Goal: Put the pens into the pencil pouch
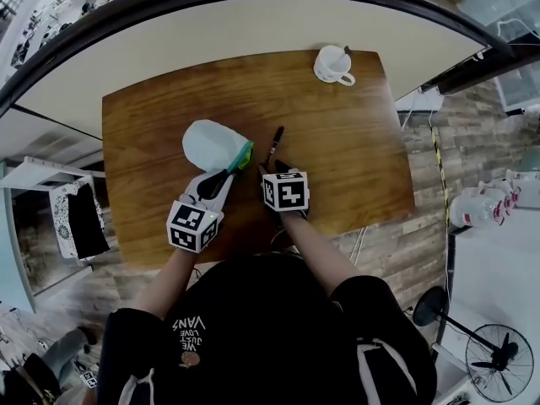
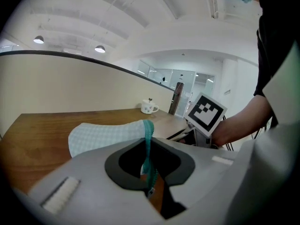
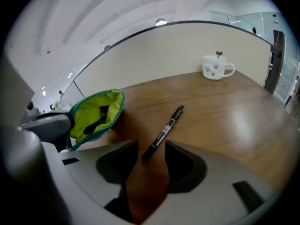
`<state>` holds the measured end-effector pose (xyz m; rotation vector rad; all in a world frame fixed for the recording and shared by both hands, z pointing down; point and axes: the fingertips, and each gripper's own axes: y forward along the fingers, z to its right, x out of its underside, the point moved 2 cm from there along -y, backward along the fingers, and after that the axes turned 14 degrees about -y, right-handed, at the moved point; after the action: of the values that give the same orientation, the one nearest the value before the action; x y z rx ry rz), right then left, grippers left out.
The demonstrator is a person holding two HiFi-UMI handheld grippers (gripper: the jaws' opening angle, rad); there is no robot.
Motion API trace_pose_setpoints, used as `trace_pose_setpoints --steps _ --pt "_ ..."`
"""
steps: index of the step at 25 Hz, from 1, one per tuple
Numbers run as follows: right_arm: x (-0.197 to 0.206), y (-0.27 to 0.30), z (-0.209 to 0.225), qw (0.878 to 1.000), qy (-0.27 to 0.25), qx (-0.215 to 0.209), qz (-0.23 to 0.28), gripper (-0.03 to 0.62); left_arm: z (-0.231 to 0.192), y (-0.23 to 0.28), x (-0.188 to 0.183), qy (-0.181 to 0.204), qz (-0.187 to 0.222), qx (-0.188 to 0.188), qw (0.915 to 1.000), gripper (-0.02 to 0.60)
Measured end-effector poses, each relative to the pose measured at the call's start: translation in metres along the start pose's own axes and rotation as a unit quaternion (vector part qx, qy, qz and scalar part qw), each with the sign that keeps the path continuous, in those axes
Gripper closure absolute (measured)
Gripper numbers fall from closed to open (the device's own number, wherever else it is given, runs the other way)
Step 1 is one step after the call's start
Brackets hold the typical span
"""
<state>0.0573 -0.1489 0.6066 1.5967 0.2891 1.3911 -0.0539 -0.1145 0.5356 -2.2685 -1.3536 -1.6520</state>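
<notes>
The pale blue checked pencil pouch [image 1: 213,144] lies on the wooden table [image 1: 354,159], its mouth propped open. My left gripper [image 2: 149,165] is shut on the pouch's teal zipper edge [image 2: 148,139] and holds it up. In the right gripper view the pouch [image 3: 96,111] shows its lime lining, with a dark pen [image 3: 95,125] inside. A black pen [image 3: 164,131] lies on the table to the right of the pouch. My right gripper [image 3: 151,156] stands open just over that pen's near end, pads apart and not pressing on it. In the head view this pen [image 1: 275,143] points away from me.
A white mug [image 1: 334,64] stands at the table's far right corner. A cream curved wall [image 1: 253,32] runs behind the table. Bare wood lies to the right of the pen. The two grippers are close together near the table's front edge.
</notes>
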Motion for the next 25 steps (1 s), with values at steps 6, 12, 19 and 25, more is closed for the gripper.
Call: trace_pose_setpoints --steps 6,12,19,25 --pt "0.01 0.009 0.012 0.998 0.002 0.059 -0.028 0.497 0.001 -0.005 0.002 -0.011 0.0 -0.004 0.9999 0.542" --pt "0.014 -0.001 0.02 0.998 0.013 0.056 -0.017 0.548 -0.001 -0.007 0.001 -0.011 -0.001 -0.002 0.9999 0.542" --pt "0.021 -0.038 0.011 0.999 0.035 0.034 0.014 0.549 -0.005 -0.003 0.001 -0.002 -0.008 0.005 1.0 0.541" --pt "0.03 -0.068 -0.025 1.0 0.006 -0.011 0.026 0.549 -0.006 0.0 0.004 0.011 -0.018 0.014 0.9997 0.543"
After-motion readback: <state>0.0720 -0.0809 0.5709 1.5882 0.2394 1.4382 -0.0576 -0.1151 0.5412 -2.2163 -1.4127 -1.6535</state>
